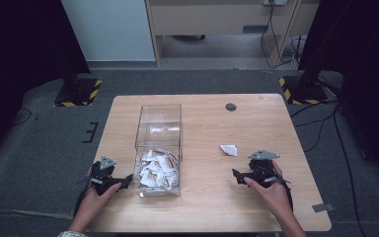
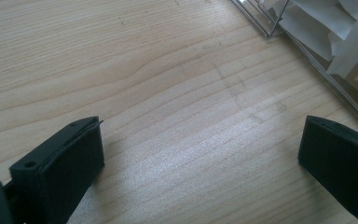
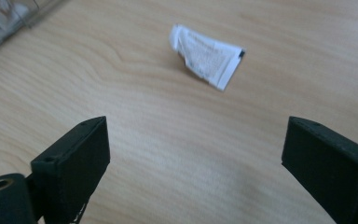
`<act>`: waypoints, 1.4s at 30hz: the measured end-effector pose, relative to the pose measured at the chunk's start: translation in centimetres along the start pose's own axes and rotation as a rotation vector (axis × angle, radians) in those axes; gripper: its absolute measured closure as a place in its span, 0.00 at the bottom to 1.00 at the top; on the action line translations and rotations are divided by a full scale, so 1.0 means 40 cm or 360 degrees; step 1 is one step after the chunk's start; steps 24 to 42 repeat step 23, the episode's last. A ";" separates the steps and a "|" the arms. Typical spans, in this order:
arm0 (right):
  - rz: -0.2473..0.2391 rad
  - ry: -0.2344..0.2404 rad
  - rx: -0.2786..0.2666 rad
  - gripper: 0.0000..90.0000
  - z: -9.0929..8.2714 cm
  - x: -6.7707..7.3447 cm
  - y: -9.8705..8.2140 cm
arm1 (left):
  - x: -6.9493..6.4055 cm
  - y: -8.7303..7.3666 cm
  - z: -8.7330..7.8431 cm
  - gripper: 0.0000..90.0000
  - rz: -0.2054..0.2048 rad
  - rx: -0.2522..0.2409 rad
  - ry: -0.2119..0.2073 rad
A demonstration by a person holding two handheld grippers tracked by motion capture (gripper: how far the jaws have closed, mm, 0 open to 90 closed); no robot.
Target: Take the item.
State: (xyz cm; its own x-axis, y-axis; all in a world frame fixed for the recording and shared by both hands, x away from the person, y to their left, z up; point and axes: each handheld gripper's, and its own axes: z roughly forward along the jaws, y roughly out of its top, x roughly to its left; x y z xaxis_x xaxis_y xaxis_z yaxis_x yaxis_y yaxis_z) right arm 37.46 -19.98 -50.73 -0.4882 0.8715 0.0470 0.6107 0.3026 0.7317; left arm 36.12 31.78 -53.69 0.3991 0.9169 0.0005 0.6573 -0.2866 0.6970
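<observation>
Right gripper (image 3: 193, 163) jaws wide, packet (image 3: 206, 55) ahead, bare table (image 3: 270, 28) around

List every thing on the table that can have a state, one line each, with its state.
Clear box: upright, top open, partly filled.
Packets in box: piled loosely at the near end.
Loose packet: crumpled, lying alone on the table, not gripped.
Left gripper: open, nothing between the jaws, beside the box.
Right gripper: open, nothing between the jaws, facing the loose packet.
</observation>
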 end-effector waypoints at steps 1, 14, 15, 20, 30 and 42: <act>-0.0007 -0.0006 0.0032 0.08 0.006 0.002 -0.010 | 0.000 0.000 0.000 0.00 0.0000 0.0000 0.0000; -0.0033 -0.0048 0.0117 0.03 0.048 0.032 -0.054 | 0.000 0.000 0.000 0.00 0.0000 0.0000 0.0000; -0.0044 -0.0056 0.0102 0.02 0.050 0.034 -0.057 | 0.000 0.000 0.000 0.00 0.0000 0.0000 0.0000; -0.0042 -0.0058 0.0064 0.01 0.051 0.036 -0.064 | 0.000 0.000 0.000 0.00 0.0000 0.0000 0.0000; -0.0039 -0.0058 0.0065 0.01 0.051 0.036 -0.063 | 0.000 0.000 0.000 0.00 0.0000 0.0000 -0.0001; -0.0039 -0.0058 0.0065 0.01 0.051 0.036 -0.063 | 0.000 0.000 0.000 0.00 0.0000 0.0000 -0.0001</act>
